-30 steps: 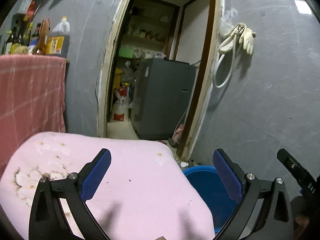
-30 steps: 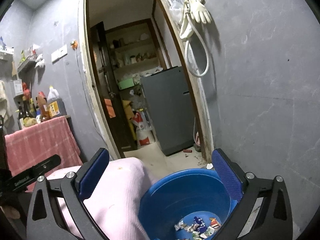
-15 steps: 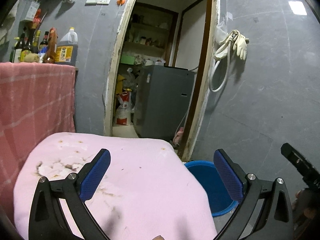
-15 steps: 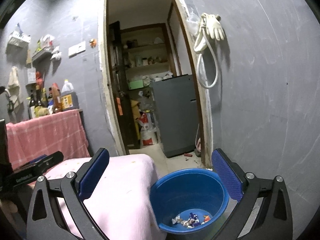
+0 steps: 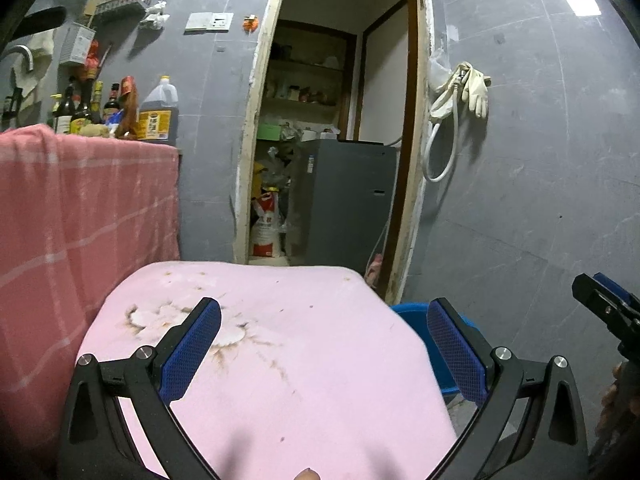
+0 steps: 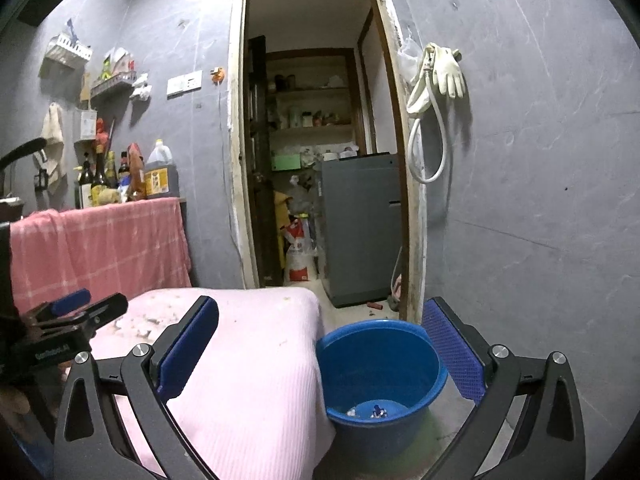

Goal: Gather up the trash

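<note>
Left gripper [image 5: 324, 344] and right gripper [image 6: 320, 344]: both spread wide, holding nothing. Blue bucket [image 6: 400, 392], lower centre of right view beside the pink cloth [image 6: 256, 380], contains small trash scraps [image 6: 374, 412].

Left gripper [image 5: 324, 352] held level, blue pads spread wide, nothing between. Right gripper [image 6: 320, 350] likewise agape, empty, to its right.

The bucket [image 6: 380, 376] at five o'clock is bright blue, with small scraps [image 6: 374, 412] of white and blue at its bottom. The cloth [image 5: 280, 360] beside it is pale pink with brown stains. At nine o'clock hangs a salmon-pink towel [image 5: 80, 216] with white checks. Both grippers have black frames and blue pads [image 6: 188, 348].
</note>
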{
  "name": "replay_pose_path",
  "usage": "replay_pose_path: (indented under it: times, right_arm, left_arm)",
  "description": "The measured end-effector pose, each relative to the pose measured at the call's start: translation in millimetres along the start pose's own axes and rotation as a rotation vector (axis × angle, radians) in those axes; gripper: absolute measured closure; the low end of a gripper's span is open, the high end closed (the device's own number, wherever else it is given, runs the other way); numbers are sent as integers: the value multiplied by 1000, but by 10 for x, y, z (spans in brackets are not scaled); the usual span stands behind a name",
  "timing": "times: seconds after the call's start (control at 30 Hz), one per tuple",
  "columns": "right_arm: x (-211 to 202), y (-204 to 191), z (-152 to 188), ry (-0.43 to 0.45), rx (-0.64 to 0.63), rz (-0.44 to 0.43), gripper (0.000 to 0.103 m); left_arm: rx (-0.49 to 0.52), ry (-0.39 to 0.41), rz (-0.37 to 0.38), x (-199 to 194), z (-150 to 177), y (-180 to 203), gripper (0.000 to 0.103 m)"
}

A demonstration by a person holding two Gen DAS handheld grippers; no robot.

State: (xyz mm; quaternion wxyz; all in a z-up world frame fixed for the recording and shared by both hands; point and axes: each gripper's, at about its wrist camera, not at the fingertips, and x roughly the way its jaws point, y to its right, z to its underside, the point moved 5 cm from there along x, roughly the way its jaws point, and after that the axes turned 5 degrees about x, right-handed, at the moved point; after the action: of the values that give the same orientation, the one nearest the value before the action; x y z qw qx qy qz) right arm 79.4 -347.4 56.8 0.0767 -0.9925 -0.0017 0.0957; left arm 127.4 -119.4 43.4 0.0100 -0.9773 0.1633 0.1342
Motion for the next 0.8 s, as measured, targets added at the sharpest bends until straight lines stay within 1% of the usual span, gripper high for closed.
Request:
replay_pose_path:
  times: [0.2, 0.4, 0.67, 0.73, 0.8]
  right_arm:
    - [-89, -54, 173, -6, -7, 10, 0]
    - [-151, -35, 364, -22, 19, 1, 0]
    - [-110, 2, 608, -42, -21, 55, 0]
    - [-66, 30, 681, -52, -19, 80, 0]
    - [-42, 58, 737, -56, -8, 84, 0]
  left_arm:
    - [-6, -22, -33, -135, 206, -25, 2]
    - [-11, -62, -51, -164, 428, -57, 2]
    - [15, -62, -89, -185, 590, -85, 2]
    - [21, -66, -94, -171, 635, -84, 2]
    - [24, -64, -97, -168, 668, -96, 2]
